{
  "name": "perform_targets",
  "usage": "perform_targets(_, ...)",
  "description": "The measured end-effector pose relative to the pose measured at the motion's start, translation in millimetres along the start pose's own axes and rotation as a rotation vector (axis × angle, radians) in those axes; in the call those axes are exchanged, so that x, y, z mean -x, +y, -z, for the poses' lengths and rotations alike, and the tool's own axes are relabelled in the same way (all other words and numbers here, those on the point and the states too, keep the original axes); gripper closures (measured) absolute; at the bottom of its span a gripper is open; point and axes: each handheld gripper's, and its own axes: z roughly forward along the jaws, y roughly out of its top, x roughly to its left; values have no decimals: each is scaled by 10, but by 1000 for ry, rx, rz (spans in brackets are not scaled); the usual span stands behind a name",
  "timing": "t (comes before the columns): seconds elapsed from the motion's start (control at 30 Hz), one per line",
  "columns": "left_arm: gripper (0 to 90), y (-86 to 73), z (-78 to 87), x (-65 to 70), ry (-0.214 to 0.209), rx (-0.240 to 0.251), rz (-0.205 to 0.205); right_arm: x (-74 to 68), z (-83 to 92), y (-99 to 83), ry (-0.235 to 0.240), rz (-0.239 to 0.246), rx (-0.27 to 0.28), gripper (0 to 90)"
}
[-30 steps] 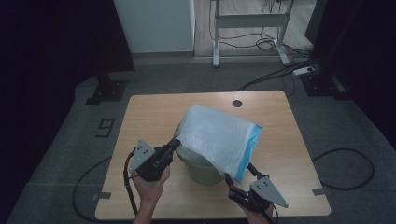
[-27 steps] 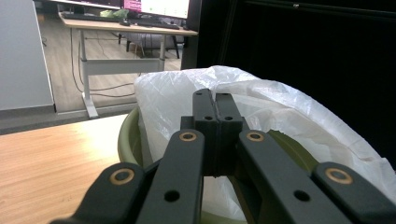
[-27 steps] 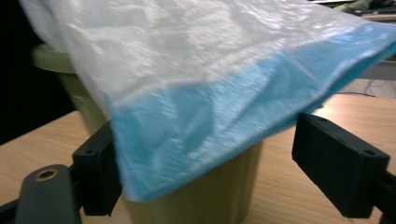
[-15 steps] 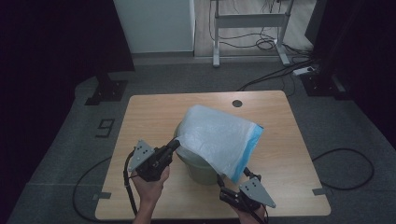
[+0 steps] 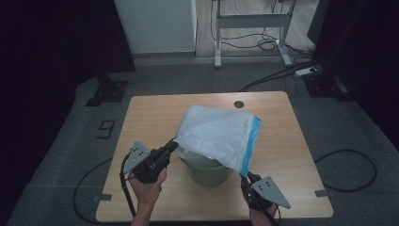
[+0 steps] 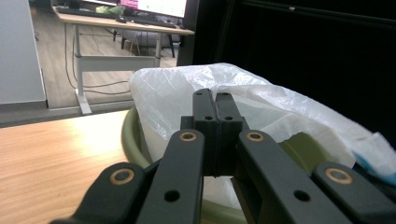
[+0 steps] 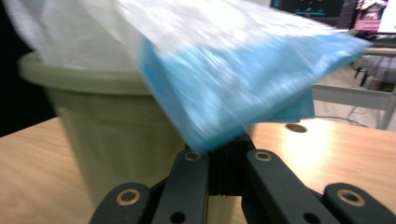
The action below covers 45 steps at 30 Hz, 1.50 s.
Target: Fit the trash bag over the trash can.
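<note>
The white plastic bag [image 5: 219,134] is hanging stretched over the green bin [image 5: 207,172] on the tabletop [image 5: 150,113], because the left gripper [image 5: 172,145] and right gripper [image 5: 246,176] are each pinching a corner, fingers pressed together, probably to open it.

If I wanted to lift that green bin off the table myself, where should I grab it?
Probably by the thick rolled rim of the green bin, from the near side where it is bare; the plastic bag drapes the far side, and the wall below tapers smoothly.
</note>
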Motion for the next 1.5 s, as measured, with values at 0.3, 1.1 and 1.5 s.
perform_targets(0.3, 900, -66, 178, -192, 13, 8, 41, 491, -58, 262, -87, 14, 0, 890)
perform_targets(1.1, 717, -489, 559, -348, -75, -38, 63, 1328, -404, 358, -221, 44, -104, 888)
perform_targets(1.5, 460, 55, 544, -129, -76, -45, -10, 1248, -328, 475, -194, 49, -51, 886)
